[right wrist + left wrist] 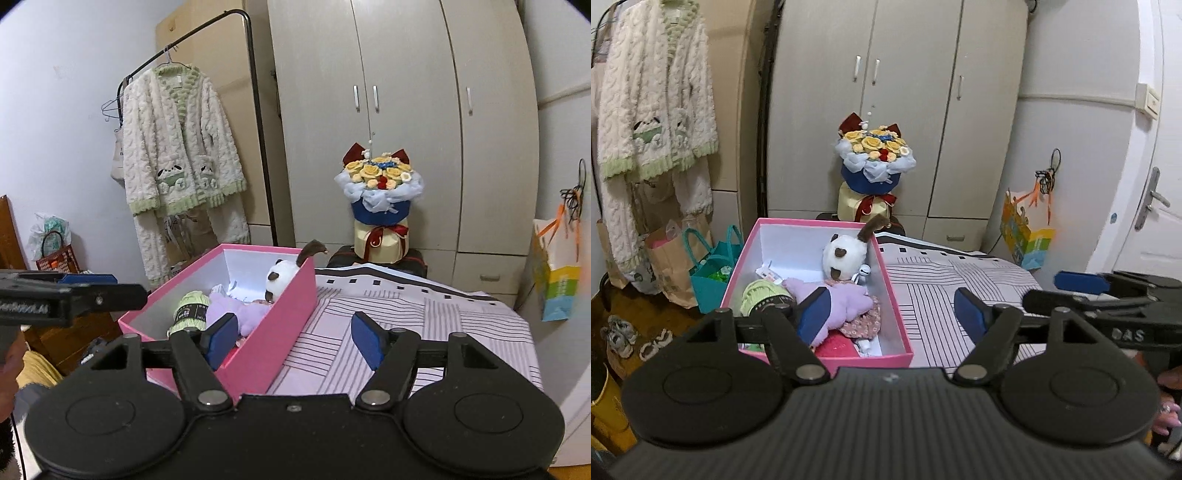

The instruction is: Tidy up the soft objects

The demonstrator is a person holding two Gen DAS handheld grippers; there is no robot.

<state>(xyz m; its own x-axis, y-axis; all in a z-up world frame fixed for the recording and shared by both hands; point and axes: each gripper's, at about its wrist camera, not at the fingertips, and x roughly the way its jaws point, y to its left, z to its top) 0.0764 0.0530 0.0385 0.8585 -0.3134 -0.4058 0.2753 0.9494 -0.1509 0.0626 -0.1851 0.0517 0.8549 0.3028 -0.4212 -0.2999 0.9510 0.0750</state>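
A pink box [816, 291] sits on a striped sheet [960, 280], its long side running away from the cameras toward the wardrobe [905, 74], so one short end faces the grippers and the other faces the bouquet [873, 155] standing beyond it. Inside lie the soft things: a white plush dog [844, 256] propped at the far right corner with one brown ear poking up over the rim, a lilac stuffed toy [846, 299] stretched roughly along the box's length below it, and a green knitted roll [761, 293] with a dark label band, lying near the left wall. The left gripper [892, 314] hangs over the near end of the box with its blue pads spread apart and nothing between them — one pad in line with the lilac toy, the other over the sheet. The right gripper [295, 339] is likewise spread and empty, straddling the box's right wall. A cream cardigan [177, 144] hangs on a rack [255, 110] at the left.
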